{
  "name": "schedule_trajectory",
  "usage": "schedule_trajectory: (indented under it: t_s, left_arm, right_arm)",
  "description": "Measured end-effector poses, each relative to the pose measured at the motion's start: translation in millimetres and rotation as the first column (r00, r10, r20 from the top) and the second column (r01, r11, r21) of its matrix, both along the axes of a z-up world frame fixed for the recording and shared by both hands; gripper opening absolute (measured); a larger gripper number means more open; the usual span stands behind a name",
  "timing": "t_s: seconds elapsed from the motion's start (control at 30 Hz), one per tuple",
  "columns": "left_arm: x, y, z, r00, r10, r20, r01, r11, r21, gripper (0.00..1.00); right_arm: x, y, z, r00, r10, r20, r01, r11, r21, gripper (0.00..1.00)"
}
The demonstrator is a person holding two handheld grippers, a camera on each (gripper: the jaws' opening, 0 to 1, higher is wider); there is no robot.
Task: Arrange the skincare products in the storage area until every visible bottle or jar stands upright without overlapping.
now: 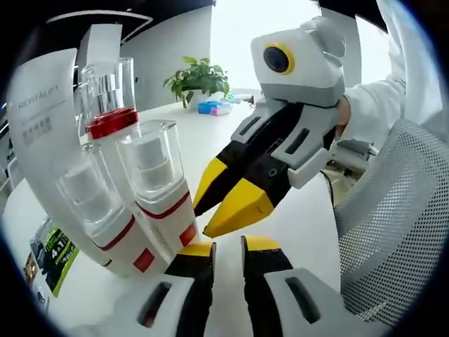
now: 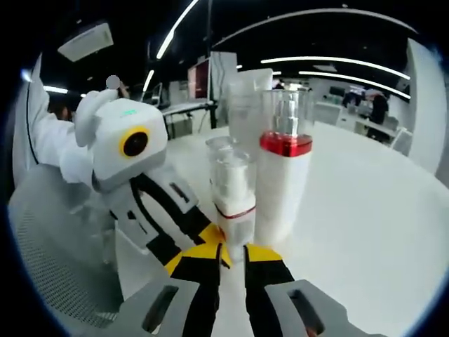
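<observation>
While both grippers hover close over the white tabletop (image 1: 295, 217), I count three pump bottles clustered together, plus a taller clear container behind them. Two short bottles (image 1: 160, 186) with clear caps and thin red bands stand side by side, touching or nearly so; a taller bottle with a thick red collar (image 1: 111, 123) rises just behind them. All stand upright, long axes vertical, pump heads pointing up; their lean in the left gripper view looks like lens curve. In the right gripper view the tall red-collared bottle (image 2: 284, 165) stands just right of a short one (image 2: 233, 196), with another short one behind it.

The left gripper (image 1: 228, 247) has its yellow-tipped fingers a narrow gap apart, holding nothing, its left finger beside the nearest short bottle's base. The right gripper (image 2: 233, 254) likewise shows a slim gap, empty, tips near the short bottle's base. A potted plant (image 1: 196, 77) and mesh chair (image 1: 393, 225) sit beyond.
</observation>
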State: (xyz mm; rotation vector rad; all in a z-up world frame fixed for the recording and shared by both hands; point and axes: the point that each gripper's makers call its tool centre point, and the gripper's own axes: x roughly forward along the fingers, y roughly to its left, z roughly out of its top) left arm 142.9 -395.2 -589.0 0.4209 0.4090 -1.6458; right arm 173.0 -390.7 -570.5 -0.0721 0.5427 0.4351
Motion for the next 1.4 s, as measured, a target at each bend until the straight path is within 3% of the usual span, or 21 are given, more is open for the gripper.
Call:
schedule_trajectory:
  t_s: [0.63,1.4]
  left_arm:
    - [8.8,0,-6.7,1.0,0.008,0.022,-0.008,1.0,0.01,0.12]
    - [14.9,1,-8.4,0.998,0.028,0.048,-0.029,1.0,0.011,0.14]
  right_arm:
    - [7,0,-7.7,1.0,-0.023,-0.019,0.023,1.0,-0.009,0.02]
    - [8,-3,-4.6,0.999,-0.042,-0.015,0.042,0.999,-0.034,0.01]
